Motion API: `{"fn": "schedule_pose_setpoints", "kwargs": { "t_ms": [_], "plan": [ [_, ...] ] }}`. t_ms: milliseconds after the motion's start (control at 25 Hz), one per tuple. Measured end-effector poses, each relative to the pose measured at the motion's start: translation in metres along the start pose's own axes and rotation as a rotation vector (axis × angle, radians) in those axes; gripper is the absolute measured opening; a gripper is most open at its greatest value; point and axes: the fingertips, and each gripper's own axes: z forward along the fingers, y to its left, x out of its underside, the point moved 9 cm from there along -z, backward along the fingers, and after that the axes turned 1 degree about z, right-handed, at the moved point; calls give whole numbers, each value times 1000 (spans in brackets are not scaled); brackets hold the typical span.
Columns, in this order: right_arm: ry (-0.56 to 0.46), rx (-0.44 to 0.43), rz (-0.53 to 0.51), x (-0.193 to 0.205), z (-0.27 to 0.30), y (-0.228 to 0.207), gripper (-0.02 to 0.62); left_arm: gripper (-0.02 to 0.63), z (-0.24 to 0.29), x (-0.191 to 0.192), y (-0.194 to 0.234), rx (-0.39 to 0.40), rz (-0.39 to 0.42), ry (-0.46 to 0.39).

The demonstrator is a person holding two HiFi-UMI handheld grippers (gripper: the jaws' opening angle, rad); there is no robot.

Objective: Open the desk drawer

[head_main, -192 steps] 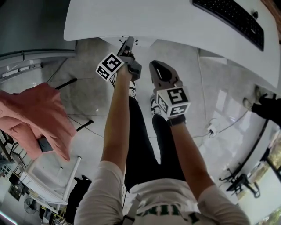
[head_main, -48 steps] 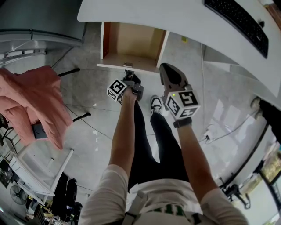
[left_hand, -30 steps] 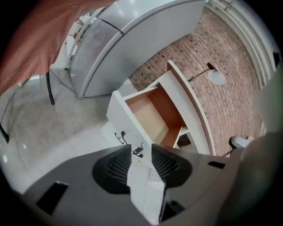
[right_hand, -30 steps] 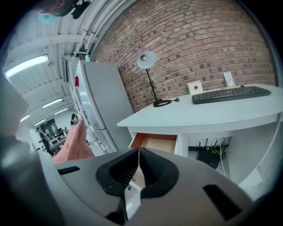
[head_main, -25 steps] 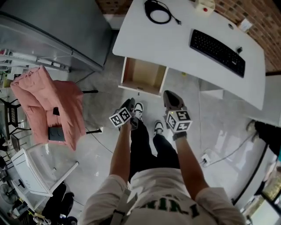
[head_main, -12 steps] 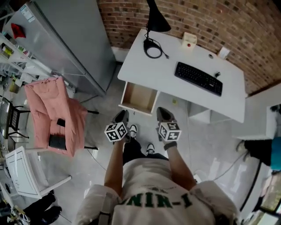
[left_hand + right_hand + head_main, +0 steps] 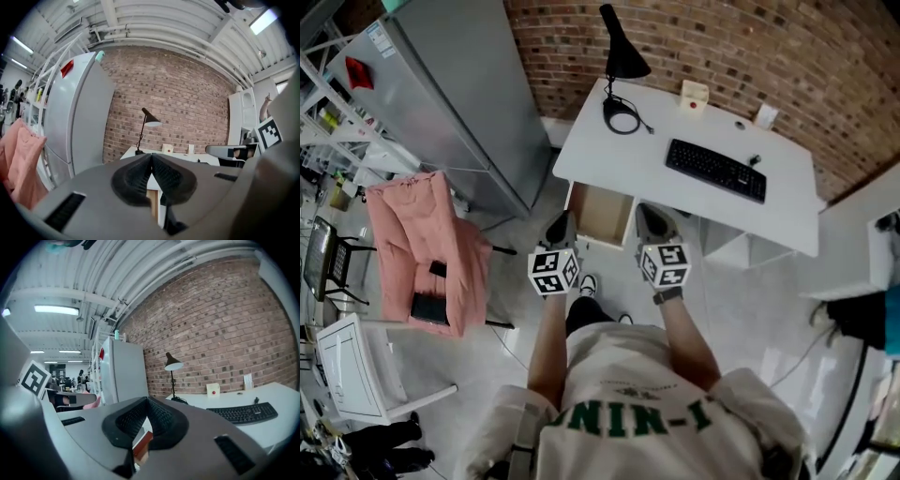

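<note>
While the drawer (image 7: 602,214) stands open at the table (image 7: 647,159) front edge, left gripper (image 7: 560,228) and right gripper (image 7: 652,223): jaws closed, empty.

- desk (image 7: 609,161) — smooth white top, matt
- drawer (image 7: 602,214) — bare pale wood inside
- wall (image 7: 825,66) — rough red brick
- fridge (image 7: 459,103) — satin grey metal
- jacket (image 7: 422,244) — soft pink cloth
- floor (image 7: 741,309) — glossy grey

Left claw (image 7: 151,158) jaws together, empty; desk lamp (image 7: 149,123), brick wall (image 7: 187,93) beyond.
</note>
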Motion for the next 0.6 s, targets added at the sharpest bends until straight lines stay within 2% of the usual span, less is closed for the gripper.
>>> {"fn": "schedule_pose_setpoints", "kwargs": {
  "t_ms": [120, 280, 600],
  "plan": [
    [-51, 11, -58, -24, -6, -6, 5, 3, -8, -28, -14, -5, 69, -70],
    [-95, 49, -83, -52, -12, -8, 5, 2, -15, -61, -19, 6, 132, -133],
    [-94, 89, -84, -51, -21, -18, 5, 2, -21, -66, -13, 13, 150, -170]
  ]
}}
